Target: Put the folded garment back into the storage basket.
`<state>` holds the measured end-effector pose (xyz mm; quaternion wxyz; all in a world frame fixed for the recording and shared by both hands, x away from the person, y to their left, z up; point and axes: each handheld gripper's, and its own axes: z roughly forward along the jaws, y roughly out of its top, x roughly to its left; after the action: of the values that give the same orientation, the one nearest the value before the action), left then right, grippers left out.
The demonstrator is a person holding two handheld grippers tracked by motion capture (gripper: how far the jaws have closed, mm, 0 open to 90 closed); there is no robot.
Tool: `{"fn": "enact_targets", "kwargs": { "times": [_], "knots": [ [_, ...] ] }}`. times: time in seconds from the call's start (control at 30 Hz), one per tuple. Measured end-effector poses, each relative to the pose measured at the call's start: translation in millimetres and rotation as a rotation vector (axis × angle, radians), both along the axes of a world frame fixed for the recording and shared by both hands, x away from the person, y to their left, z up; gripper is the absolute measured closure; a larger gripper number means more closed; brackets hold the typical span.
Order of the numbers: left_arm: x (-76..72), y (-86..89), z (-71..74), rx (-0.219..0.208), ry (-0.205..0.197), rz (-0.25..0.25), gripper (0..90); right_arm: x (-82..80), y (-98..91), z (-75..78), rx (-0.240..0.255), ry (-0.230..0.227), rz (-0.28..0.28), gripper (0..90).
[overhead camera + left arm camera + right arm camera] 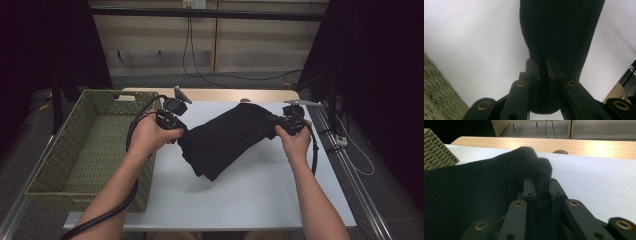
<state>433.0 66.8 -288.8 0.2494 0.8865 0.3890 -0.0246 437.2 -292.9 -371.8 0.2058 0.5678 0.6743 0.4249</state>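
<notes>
Black folded fabric garment (225, 137) held stretched above white bench (260, 195), lower fold touching surface. Pinched at one end between fingers (534, 68) of left gripper (176, 127), at opposite end between fingers (530, 187) of right gripper (277, 122). Woven green rectangular basket (75, 150) positioned just beside bench at left. Risk judged: slippage from a shallow pinch on thick layers; unfolding from uneven pull; snagging on basket rim.
</notes>
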Motion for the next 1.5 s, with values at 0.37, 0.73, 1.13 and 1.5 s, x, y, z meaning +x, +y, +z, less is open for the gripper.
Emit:
{"fn": "enact_targets", "kwargs": {
  "times": [0.37, 0.73, 1.13, 1.5],
  "knots": [
    [1.9, 3.6, 9.3, 0.052, 0.001, 0.005, 81.9, 2.5, 7.8, 5.7, 0.002, -0.003, 0.014, 79.2],
    [1.4, 8.3, 28.2, 0.093, -0.006, 0.014, 81.9, 6.2, 17.4, 16.1, 0.002, -0.010, 0.035, 79.2],
    [4.0, 10.9, 42.0, 0.136, 0.003, 0.030, 81.9, 12.9, 24.9, 27.5, 0.010, -0.018, 0.059, 79.2],
    [2.1, 14.2, 56.3, 0.154, -0.004, 0.036, 81.9, 18.5, 30.5, 40.1, 0.014, -0.033, 0.075, 79.2]
  ]
}}
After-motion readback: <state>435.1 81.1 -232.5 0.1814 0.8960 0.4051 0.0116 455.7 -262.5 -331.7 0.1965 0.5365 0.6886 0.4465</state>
